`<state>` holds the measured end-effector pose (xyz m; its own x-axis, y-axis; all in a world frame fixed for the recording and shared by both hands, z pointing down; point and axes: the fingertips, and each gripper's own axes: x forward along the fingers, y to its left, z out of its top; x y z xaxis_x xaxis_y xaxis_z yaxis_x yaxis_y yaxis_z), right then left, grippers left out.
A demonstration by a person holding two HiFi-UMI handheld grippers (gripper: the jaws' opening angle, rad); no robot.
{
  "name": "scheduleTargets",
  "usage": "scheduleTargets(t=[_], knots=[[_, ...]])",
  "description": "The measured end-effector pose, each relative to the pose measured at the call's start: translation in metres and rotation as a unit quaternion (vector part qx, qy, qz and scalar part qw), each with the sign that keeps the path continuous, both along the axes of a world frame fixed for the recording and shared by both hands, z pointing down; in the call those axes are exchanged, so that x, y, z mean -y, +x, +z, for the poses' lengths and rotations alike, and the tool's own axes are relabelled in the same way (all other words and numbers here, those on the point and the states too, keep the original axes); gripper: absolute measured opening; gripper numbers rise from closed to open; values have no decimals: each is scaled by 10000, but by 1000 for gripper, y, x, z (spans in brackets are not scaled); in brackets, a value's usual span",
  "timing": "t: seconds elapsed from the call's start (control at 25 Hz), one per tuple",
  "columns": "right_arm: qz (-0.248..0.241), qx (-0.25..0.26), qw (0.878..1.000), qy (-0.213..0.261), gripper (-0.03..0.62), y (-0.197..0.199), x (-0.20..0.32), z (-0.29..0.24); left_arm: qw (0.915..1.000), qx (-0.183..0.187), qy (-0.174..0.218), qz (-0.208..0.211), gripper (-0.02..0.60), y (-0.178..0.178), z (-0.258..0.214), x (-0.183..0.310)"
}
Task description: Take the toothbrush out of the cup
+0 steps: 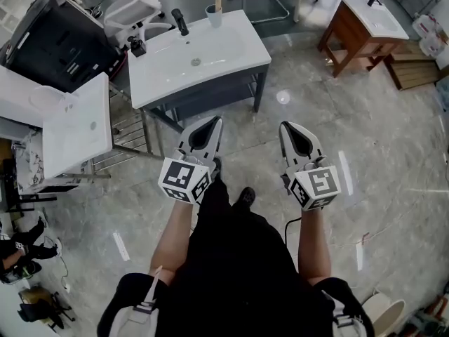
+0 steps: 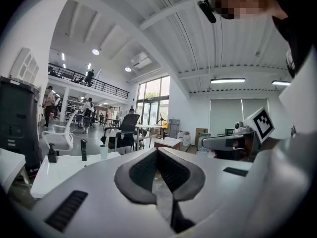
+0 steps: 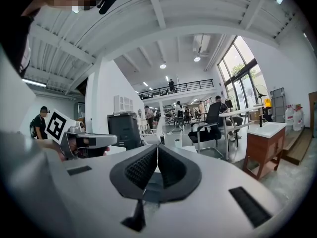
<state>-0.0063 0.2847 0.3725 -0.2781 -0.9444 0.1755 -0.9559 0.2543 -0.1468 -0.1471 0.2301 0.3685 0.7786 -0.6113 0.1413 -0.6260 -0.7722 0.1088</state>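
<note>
A pale cup point(image 1: 213, 15) stands at the back edge of the white sink counter point(image 1: 231, 55), with a toothbrush point(image 1: 218, 1) upright in it. In the left gripper view the cup point(image 2: 104, 151) shows small and far off on the counter, beside the black faucet point(image 2: 83, 149). The right gripper view also catches the cup point(image 3: 178, 143) in the distance. My left gripper point(image 1: 213, 122) and right gripper point(image 1: 286, 126) are held side by side over the floor, short of the counter. Both are shut and empty, as the left gripper point(image 2: 157, 150) and right gripper point(image 3: 157, 146) views show.
A black faucet point(image 1: 180, 21) and a dark soap bottle point(image 1: 137, 47) stand on the counter. A second white basin point(image 1: 77, 125) and a black cabinet point(image 1: 56, 41) are at the left. A wooden vanity point(image 1: 365, 20) is at the far right. Chairs and people fill the background.
</note>
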Motion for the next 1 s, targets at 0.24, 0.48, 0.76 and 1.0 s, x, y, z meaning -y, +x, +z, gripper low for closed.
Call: scheduleTargets(t=[0.24,0.48,0.76,1.0], knots=[[160,-27,9997,-184,31,8,10,15,9995,280,-138,74,14,5,18,16],[213,-152,9994,-230,32,22,42,22,9993,252,-153,218,14,25,29,55],[182,-302,9991,-223,32,41,117,15,9988,407,-149,230,14,43,32,135],[288,-314,9988,-243,32,53,182,6,9993,323,-144,150,14,51,32,205]])
